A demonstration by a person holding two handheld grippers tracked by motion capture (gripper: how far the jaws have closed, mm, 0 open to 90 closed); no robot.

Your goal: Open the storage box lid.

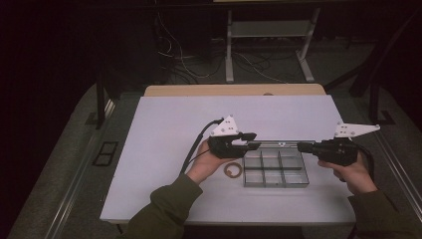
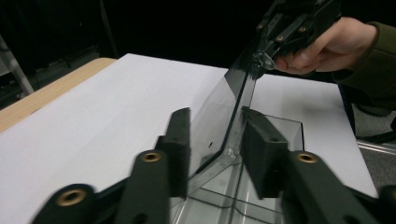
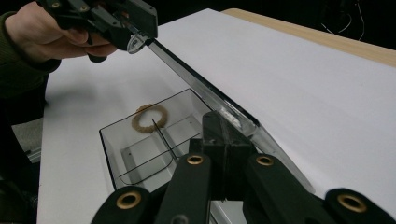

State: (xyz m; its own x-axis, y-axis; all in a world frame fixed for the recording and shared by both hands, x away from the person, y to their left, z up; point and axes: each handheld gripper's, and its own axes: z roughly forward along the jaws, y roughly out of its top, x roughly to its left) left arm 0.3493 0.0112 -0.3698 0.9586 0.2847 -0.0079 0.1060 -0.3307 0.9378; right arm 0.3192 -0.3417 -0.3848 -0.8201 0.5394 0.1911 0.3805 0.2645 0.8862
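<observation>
A clear plastic compartment box (image 1: 304,175) sits on the white table, its clear lid (image 1: 276,144) swung up over the far edge. My left gripper (image 1: 251,141) is shut on the lid's left end, and my right gripper (image 1: 301,146) is shut on its right end. In the left gripper view the lid (image 2: 219,121) runs between my jaws up to the right gripper (image 2: 264,56). In the right gripper view the lid (image 3: 196,79) stretches from my pinched jaws to the left gripper (image 3: 133,42). A brown ring (image 1: 232,171) lies on the table left of the box.
The white board (image 1: 174,124) has bare surface to the left and behind the box. A wooden tabletop edge (image 1: 234,90) runs along the far side. Cables and a white stand (image 1: 268,45) lie on the dark floor beyond.
</observation>
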